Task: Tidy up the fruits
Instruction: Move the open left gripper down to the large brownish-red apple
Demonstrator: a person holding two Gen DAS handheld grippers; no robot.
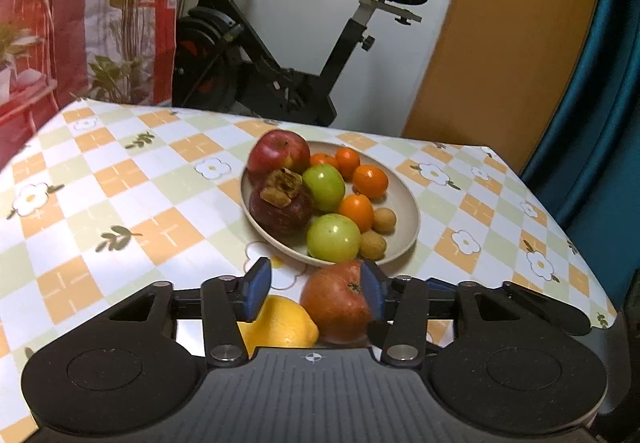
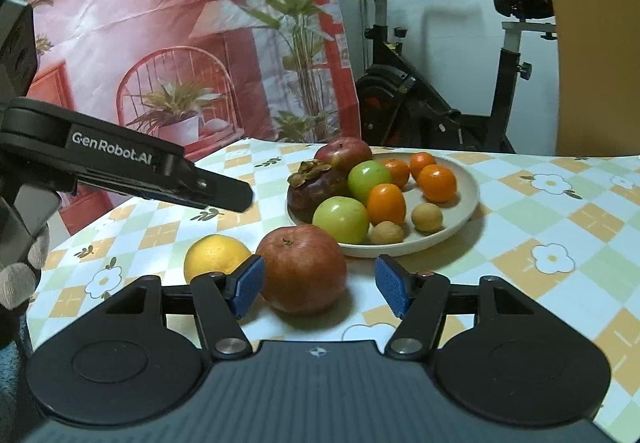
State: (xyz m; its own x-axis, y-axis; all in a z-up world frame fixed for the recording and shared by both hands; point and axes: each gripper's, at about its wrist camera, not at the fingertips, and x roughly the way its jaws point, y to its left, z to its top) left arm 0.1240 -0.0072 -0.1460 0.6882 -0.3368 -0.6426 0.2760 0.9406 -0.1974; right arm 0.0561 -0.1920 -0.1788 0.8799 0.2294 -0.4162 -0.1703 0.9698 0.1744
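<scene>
A beige plate (image 1: 404, 203) (image 2: 464, 179) on the checked tablecloth holds a red apple (image 1: 279, 152), a dark mangosteen (image 1: 281, 203), two green fruits (image 1: 333, 237), several small oranges (image 1: 370, 181) and two small brown fruits (image 1: 384, 220). In front of it lie a big reddish fruit (image 1: 335, 304) (image 2: 302, 268) and a yellow lemon (image 1: 282, 323) (image 2: 215, 255). My left gripper (image 1: 316, 293) is open above these two, empty. My right gripper (image 2: 320, 289) is open, the reddish fruit between its fingers, untouched. The left gripper's body (image 2: 120, 167) shows at the left of the right wrist view.
The table (image 1: 100, 171) has its far edge close behind the plate and its right edge near a teal curtain (image 1: 600, 103). An exercise bike (image 1: 280, 63) stands behind the table. A red printed backdrop (image 2: 160, 23) hangs at the left.
</scene>
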